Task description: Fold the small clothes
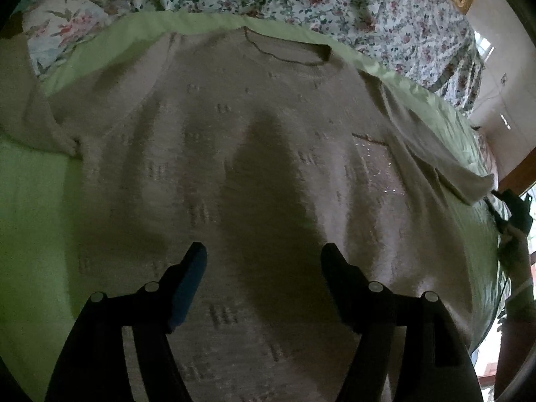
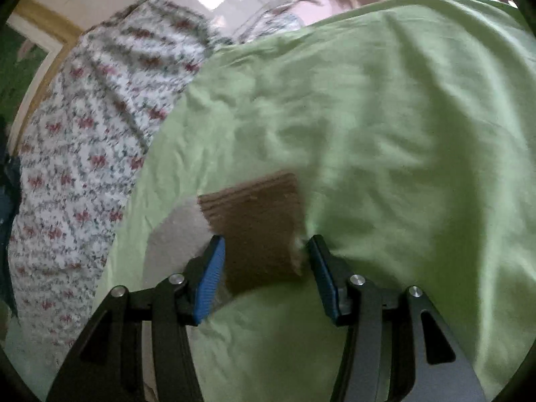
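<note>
Left wrist view: a beige knit sweater (image 1: pixel 234 154) is laid out flat on the light green sheet (image 1: pixel 30 207), with the left gripper (image 1: pixel 263 261) held wide open above it, gripping nothing. Right gripper (image 2: pixel 264 254) is spread around the brown ribbed cuff (image 2: pixel 258 231), not clamped.

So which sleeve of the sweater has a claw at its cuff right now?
The wearer's left sleeve: the right claw straddles its brown cuff, open. The other sleeve lies untouched.
</note>
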Demonstrator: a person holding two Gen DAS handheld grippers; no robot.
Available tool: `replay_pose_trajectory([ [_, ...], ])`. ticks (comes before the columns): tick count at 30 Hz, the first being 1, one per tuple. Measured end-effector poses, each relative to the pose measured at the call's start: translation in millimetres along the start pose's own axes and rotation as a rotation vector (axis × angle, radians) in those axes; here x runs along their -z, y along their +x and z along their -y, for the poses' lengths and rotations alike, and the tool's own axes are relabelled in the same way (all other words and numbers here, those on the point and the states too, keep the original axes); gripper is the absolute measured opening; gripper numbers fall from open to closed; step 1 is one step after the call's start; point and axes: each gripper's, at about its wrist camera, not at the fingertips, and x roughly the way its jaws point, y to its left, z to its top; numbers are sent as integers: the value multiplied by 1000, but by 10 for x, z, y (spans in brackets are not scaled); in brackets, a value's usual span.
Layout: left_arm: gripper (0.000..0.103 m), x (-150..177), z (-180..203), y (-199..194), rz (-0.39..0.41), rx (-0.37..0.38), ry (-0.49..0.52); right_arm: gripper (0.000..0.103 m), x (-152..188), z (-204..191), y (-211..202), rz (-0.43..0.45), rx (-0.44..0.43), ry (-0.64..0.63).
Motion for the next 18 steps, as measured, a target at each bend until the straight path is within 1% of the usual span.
replay_pose_trajectory([
  [2,72,7,27,-11,2,1,6,6,-1,-125,63,-36,-52,-50],
  [3,72,9,36,-12,3,-2,9,8,38,-228,41,-42,-81,-71],
  [4,72,12,38,-10,2,-4,13,8,77,-326,-15,-26,-86,-104],
  [6,72,20,22,4,-6,0,13,8,212,-664,-214,7,-118,-216],
  [8,72,35,-10,9,-13,10,6,8,350,-937,-325,-7,-169,-272],
  [10,72,47,-45,-16,-6,12,-4,8,546,-1291,-401,-51,-219,-347],
  [12,72,58,-82,-32,-2,19,-16,8,813,-1695,-412,-111,-271,-422],
  [16,72,85,-176,-103,8,37,-33,8,1361,-2347,-309,-220,-363,-505],
  [18,73,98,-230,-143,18,37,-39,8,1684,-2691,-250,-257,-389,-565],
])
